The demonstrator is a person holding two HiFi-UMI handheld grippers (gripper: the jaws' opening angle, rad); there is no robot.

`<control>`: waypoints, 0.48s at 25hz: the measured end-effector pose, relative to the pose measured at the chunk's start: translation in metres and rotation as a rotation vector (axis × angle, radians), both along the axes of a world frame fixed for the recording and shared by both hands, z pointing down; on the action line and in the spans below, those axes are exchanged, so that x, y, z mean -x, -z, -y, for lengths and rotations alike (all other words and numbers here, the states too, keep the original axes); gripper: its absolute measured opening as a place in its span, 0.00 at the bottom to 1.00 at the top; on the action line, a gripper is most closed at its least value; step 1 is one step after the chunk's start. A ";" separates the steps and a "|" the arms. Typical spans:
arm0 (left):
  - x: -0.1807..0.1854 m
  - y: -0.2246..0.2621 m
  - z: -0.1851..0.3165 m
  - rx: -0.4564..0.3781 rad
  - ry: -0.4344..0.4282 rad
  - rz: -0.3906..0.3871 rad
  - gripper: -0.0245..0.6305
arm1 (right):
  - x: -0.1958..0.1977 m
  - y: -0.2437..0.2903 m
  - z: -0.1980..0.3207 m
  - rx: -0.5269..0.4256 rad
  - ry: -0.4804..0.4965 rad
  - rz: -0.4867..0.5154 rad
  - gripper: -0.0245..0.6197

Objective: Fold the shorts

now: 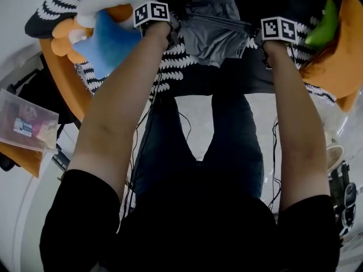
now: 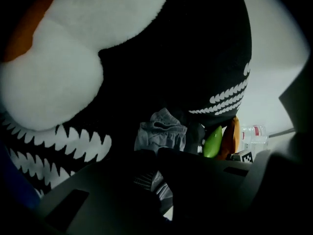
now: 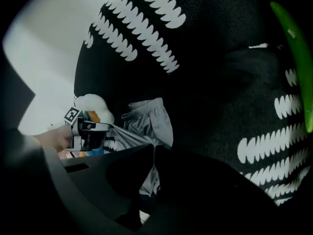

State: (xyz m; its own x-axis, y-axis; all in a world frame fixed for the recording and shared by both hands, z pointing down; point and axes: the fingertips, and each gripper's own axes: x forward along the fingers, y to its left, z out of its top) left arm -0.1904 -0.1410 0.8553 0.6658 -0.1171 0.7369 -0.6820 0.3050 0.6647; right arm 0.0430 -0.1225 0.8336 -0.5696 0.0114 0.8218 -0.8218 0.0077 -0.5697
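1. The grey shorts [image 1: 212,30] lie bunched on the black cushion with white tooth-marks [image 1: 170,67], straight ahead of you and between your two hands. The near edge is pulled taut from side to side, and the rest is heaped beyond it, away from your body
2. Your left gripper [image 1: 170,27] is clamped on the left end of that near edge. In the left gripper view its jaws are together with a fold of grey cloth pinched between them
3. Your right gripper [image 1: 258,38] is clamped on the right end in the same way, jaws together on the cloth, with the heap of the shorts up and ahead of them
4. The long axis of the shorts runs from one gripper to the other. Neither hand is nearer, as each holds its own corner, so the next move probably calls for both to travel together and keep that edge level
5. Which edge you hold is hard to tell in the dim gripper views. It looks like a hem rather than the waistband
6. The blue and orange plush toy [image 1: 108,38] sits just beside your left gripper, and a green thing [image 1: 323,24] is near your right, so there is little room to spread outward
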 end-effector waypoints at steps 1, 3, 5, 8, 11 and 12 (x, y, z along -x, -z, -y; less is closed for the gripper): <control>0.001 -0.003 0.007 -0.008 0.016 0.008 0.07 | 0.002 -0.002 0.008 -0.011 0.002 0.000 0.06; 0.005 -0.008 0.020 -0.025 0.045 0.027 0.07 | 0.007 -0.007 0.023 -0.034 0.006 0.005 0.06; 0.010 -0.014 0.030 -0.043 0.071 0.047 0.07 | 0.011 -0.011 0.034 -0.052 0.002 0.012 0.06; 0.017 -0.023 0.047 -0.065 0.107 0.063 0.07 | 0.015 -0.021 0.049 -0.066 -0.023 0.019 0.06; 0.020 -0.029 0.064 -0.086 0.145 0.045 0.15 | 0.016 -0.029 0.070 -0.118 -0.071 0.026 0.09; 0.021 -0.029 0.068 -0.096 0.157 0.039 0.20 | 0.015 -0.030 0.078 -0.144 -0.092 0.029 0.12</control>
